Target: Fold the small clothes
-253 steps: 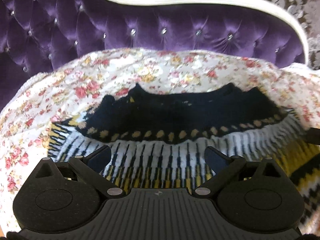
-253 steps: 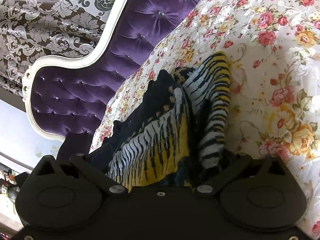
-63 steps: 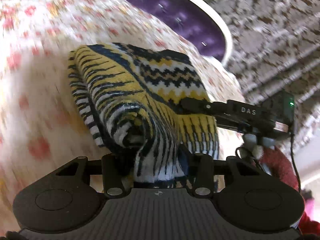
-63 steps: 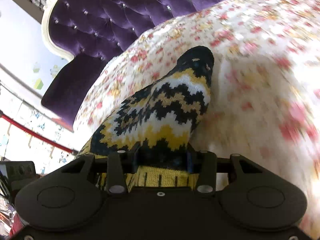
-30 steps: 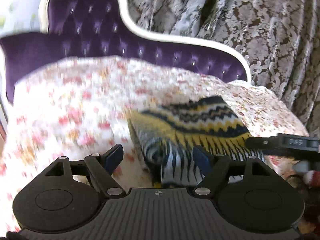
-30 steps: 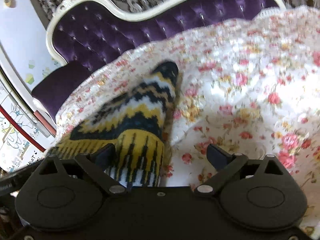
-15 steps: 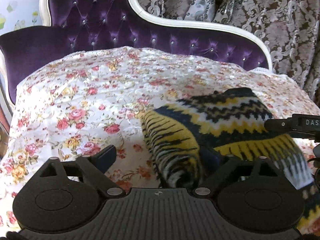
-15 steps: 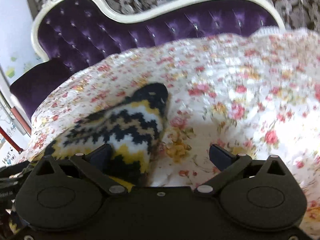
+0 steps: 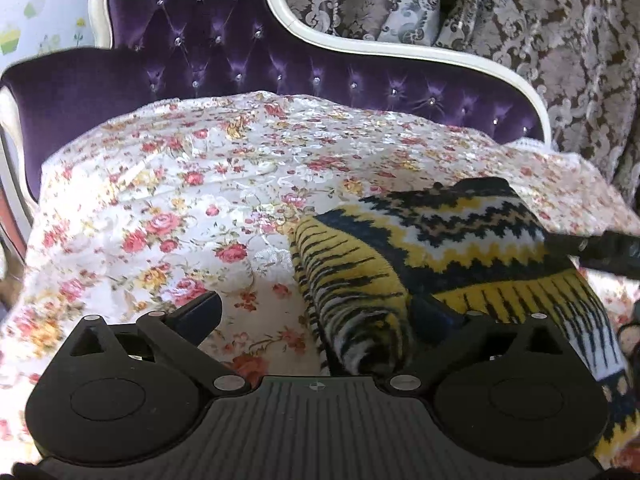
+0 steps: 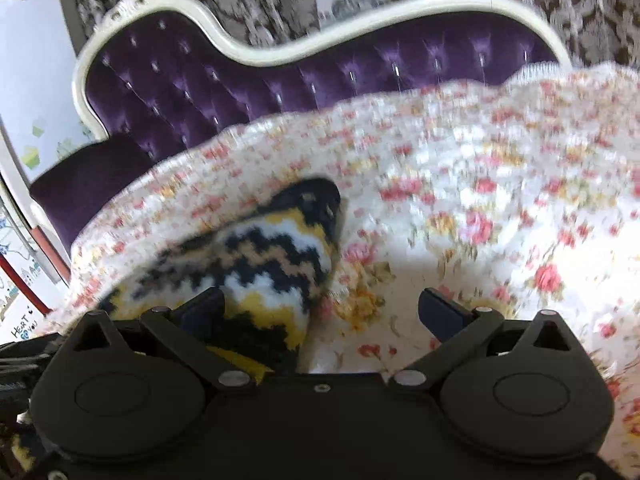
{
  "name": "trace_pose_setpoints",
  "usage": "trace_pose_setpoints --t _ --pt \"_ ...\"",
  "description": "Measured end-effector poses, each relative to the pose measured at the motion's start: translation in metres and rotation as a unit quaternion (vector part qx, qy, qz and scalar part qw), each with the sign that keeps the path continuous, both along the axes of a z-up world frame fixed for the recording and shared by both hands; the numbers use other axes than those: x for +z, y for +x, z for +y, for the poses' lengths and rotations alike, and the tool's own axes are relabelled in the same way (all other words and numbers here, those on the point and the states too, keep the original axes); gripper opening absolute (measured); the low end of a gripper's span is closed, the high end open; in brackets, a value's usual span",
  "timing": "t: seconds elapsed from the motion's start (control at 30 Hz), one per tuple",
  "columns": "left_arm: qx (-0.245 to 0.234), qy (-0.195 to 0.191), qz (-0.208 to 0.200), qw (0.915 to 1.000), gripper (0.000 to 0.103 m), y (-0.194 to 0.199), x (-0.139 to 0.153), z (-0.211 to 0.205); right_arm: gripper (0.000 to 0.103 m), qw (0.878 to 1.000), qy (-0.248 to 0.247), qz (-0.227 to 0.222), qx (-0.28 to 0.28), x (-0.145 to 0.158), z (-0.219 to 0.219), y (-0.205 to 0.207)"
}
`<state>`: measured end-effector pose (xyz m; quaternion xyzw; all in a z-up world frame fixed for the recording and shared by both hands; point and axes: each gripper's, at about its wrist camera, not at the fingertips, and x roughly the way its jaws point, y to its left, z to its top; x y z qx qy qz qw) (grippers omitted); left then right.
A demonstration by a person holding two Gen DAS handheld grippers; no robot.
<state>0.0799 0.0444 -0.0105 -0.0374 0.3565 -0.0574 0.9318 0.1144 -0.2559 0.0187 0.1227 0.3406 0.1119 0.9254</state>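
Observation:
A knitted garment [image 9: 436,256] in black, yellow and white zigzag lies folded into a thick bundle on the floral bedspread [image 9: 168,208]. In the left wrist view it lies at the right. My left gripper [image 9: 320,316] is open and empty; its right finger is hidden behind the bundle's near end. The right gripper's body [image 9: 600,250] crosses the bundle at the far right. In the right wrist view the garment [image 10: 256,264] lies at the lower left. My right gripper [image 10: 320,308] is open and empty beside it.
A purple tufted headboard [image 9: 224,60] with a white frame [image 9: 400,50] stands behind the bedspread. Patterned grey curtains [image 9: 540,28] hang behind it. A wall with stickers [image 10: 28,92] is at the left. The right wrist view is motion-blurred.
Both grippers have let go of the garment and opened. They have since pulled back and turned slightly, leaving the folded bundle lying on the bedspread.

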Motion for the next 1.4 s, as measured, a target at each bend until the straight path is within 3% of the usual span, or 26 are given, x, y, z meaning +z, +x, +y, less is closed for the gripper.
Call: trace_pose_setpoints --t 0.1,0.33,0.53,0.83,1.17,1.4 --pt "0.004 0.019 -0.015 0.9997 0.102 -0.008 0.012 -0.005 0.103 1.000 0.005 -0.028 0.000 0.019 0.001 -0.016" --pt "0.016 0.009 -0.056 0.9983 0.102 -0.030 0.040 -0.009 0.103 0.999 -0.003 -0.053 -0.013 0.049 0.005 -0.054" --pt "0.003 -0.006 -0.048 0.9988 0.102 -0.049 0.051 -0.019 0.103 0.999 0.002 -0.051 -0.002 0.056 0.010 -0.083" --pt "0.009 0.063 -0.030 0.9975 0.102 -0.075 0.060 -0.044 0.103 0.999 -0.027 -0.040 0.006 0.062 0.016 -0.118" --pt "0.036 0.079 -0.002 0.9962 0.102 -0.095 0.061 -0.046 0.103 0.996 -0.077 -0.037 0.003 0.066 0.022 -0.140" --pt "0.042 0.072 0.013 0.9965 0.102 -0.101 0.058 -0.043 0.102 0.996 -0.086 -0.034 0.011 0.066 0.030 -0.148"
